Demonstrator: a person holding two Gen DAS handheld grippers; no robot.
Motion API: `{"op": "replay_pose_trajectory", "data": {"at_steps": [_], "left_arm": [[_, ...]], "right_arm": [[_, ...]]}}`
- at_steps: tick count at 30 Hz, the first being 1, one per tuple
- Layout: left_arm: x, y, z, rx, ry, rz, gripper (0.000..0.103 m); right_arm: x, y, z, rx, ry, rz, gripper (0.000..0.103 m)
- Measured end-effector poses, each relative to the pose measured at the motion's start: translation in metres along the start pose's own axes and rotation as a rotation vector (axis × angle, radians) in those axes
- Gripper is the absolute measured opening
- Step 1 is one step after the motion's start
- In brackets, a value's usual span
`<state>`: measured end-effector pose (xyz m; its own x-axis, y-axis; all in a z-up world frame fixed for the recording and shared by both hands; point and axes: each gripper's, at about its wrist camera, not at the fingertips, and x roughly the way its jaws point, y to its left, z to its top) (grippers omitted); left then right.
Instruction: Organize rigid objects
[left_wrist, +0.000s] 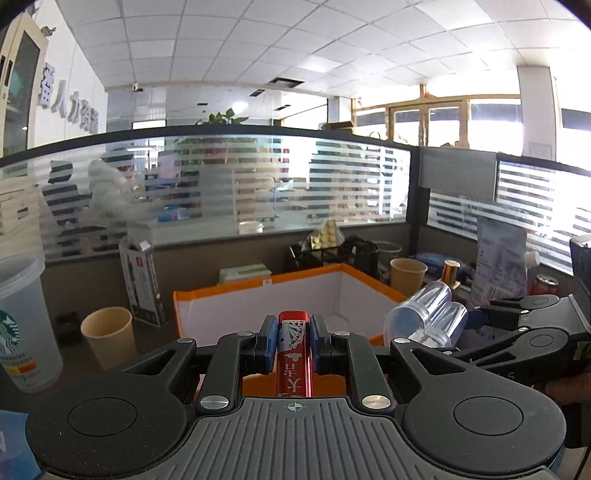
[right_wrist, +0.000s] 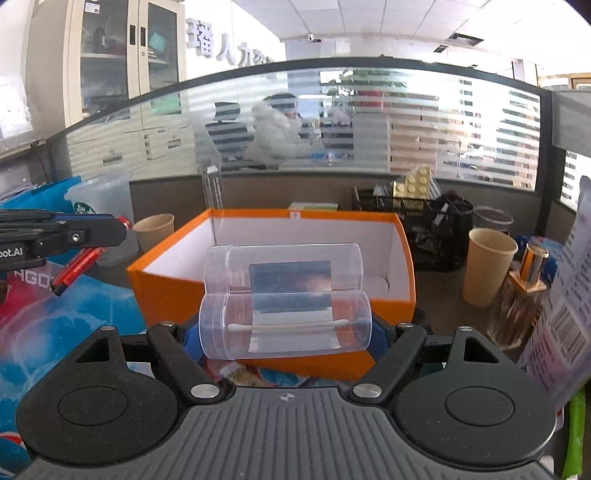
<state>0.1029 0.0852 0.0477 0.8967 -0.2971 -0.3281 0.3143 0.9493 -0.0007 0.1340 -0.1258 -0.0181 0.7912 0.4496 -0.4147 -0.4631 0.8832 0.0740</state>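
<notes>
Red card pack (left_wrist: 293, 350) clamped edge-on in the left tongs (left_wrist: 293, 345), carried off the tabletop, just short of the near wall of the orange box (left_wrist: 258, 295). Clear double-tube container (right_wrist: 286, 299) spanned lengthwise by the right tongs (right_wrist: 286, 332), pads wide apart but pressed on its two ends (one cotton swab lying in the lower tube, a blue label on the side), likewise held up just before the same near wall.

Seen from the left wrist: right tongs (left_wrist: 461, 325) and container (left_wrist: 424, 317) off the box's right front corner. Seen from the right wrist: left tongs (right_wrist: 123, 225) and pack (right_wrist: 79, 266) off the box's left front corner, above a blue printed bag (right_wrist: 66, 317).

Inside the box, only white lining visible as far as either view reaches; floor partly hidden, so hard to rule out something small. Judged from that: both picks done, neither item placed. Left to do: carry over the rim, lower in, let go, one after the other or side by side.

Around the box: paper cup (left_wrist: 107, 338) and Starbucks cup (left_wrist: 26, 325) to its left, another paper cup (right_wrist: 487, 266) to its right, black mesh basket (right_wrist: 424, 229) behind its far right corner (possibly more candidates for sorting, not certain).
</notes>
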Motion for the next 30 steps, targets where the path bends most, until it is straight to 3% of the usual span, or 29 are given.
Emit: {"op": "replay_pose_trajectory", "data": {"at_steps": [10,16,21,27,30], "left_arm": [[0.020,0.003,0.015,0.004,0.000,0.001,0.016],[0.029,0.013,0.001,-0.034,0.033,-0.001,0.016],[0.030,0.010,-0.030,-0.029,0.135,-0.081,0.017],[0.053,0.004,-0.073,-0.085,0.286,-0.106,0.018],[0.049,0.002,-0.080,-0.118,0.304,-0.136,0.020]], "right_arm": [[0.012,-0.003,0.021,-0.018,-0.031,0.007,0.079],[0.017,-0.004,0.020,-0.007,-0.036,0.009,0.078],[0.017,-0.004,0.019,0.000,-0.041,0.010,0.079],[0.015,-0.002,0.019,0.002,-0.043,0.014,0.078],[0.012,-0.002,0.016,0.004,-0.039,0.005,0.078]]}}
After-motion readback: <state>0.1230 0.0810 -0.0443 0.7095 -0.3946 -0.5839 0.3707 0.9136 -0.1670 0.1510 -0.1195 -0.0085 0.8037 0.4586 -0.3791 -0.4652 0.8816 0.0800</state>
